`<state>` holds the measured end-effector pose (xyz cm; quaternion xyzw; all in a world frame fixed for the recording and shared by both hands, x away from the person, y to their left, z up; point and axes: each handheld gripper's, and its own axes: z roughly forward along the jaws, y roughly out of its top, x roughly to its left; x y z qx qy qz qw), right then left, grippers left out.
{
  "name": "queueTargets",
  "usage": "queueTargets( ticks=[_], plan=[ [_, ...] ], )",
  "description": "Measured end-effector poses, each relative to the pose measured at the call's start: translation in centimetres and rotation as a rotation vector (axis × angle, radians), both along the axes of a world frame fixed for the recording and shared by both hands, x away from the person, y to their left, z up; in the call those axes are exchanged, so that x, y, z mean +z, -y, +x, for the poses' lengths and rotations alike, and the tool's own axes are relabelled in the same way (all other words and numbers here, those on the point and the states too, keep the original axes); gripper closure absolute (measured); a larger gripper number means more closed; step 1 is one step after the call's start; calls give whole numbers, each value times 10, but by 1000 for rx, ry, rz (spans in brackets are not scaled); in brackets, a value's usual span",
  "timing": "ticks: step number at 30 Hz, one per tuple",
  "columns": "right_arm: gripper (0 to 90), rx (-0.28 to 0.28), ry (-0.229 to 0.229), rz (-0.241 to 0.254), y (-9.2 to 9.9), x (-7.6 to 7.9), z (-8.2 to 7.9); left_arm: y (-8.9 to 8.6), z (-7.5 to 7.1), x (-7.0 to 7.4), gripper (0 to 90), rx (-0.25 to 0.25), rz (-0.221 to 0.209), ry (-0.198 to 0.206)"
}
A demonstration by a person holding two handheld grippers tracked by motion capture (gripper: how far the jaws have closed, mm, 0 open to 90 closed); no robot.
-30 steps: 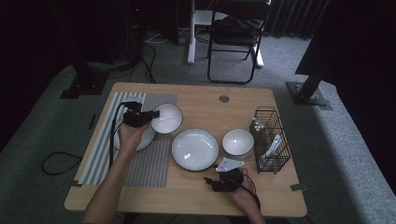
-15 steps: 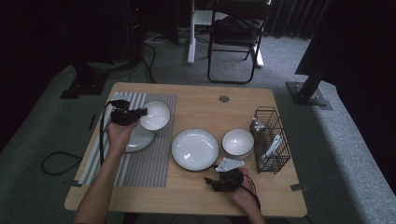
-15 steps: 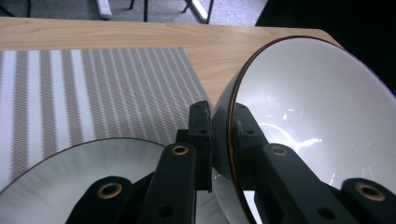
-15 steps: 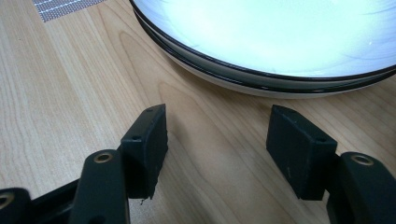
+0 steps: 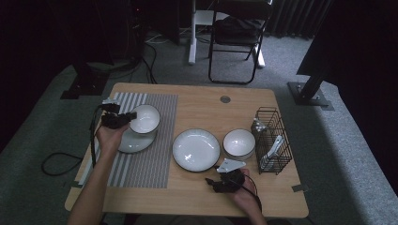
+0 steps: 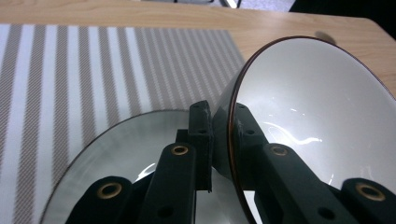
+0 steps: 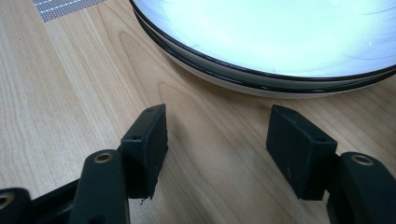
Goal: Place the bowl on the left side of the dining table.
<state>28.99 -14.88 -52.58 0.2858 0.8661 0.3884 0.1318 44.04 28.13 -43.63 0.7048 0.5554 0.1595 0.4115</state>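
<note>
Your left gripper (image 5: 127, 116) is clamped on the rim of a white bowl (image 5: 144, 118), one jaw inside and one outside the wall, as the left gripper view (image 6: 219, 140) makes plain. The bowl (image 6: 308, 116) hangs tilted, held above the striped mat (image 5: 141, 159) at the left of the desk (image 5: 197, 105), directly over a shallow plate (image 5: 129, 143) that lies on that mat. In the left gripper view the plate (image 6: 126, 154) sits under the jaws and the bowl's dark-edged rim runs between them. Your right gripper (image 5: 217, 183) rests low at the near edge of the desk, just in front of the large plate (image 5: 196, 149) in the middle; its jaws stand wide with nothing between them, only bare wood, as the right gripper view (image 7: 215, 149) shows. That large plate (image 7: 261, 42) looks like two stacked rims from close up, near the jaws but not touching them. A second white bowl (image 5: 239, 143) stands just right of the large plate, and a black wire basket (image 5: 272, 140) stands beside it at the right of the desk, with pale utensils inside that are too small to identify.
</note>
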Motion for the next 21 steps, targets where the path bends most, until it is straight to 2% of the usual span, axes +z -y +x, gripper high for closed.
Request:
queueTargets(
  ticks=[3, 8, 13, 21],
  plan=[
    [378, 0, 0, 0, 0, 0, 0, -7, -2, -6, 823, 15, 26, -12],
    [378, 0, 0, 0, 0, 0, 0, -20, -5, -16, 823, 47, 28, -36],
    [378, 0, 0, 0, 0, 0, 0, -26, -9, -22, 822, 58, 55, -51],
    [378, 0, 0, 0, 0, 0, 0, -37, -12, -29, 822, 92, 42, -80]
  ],
)
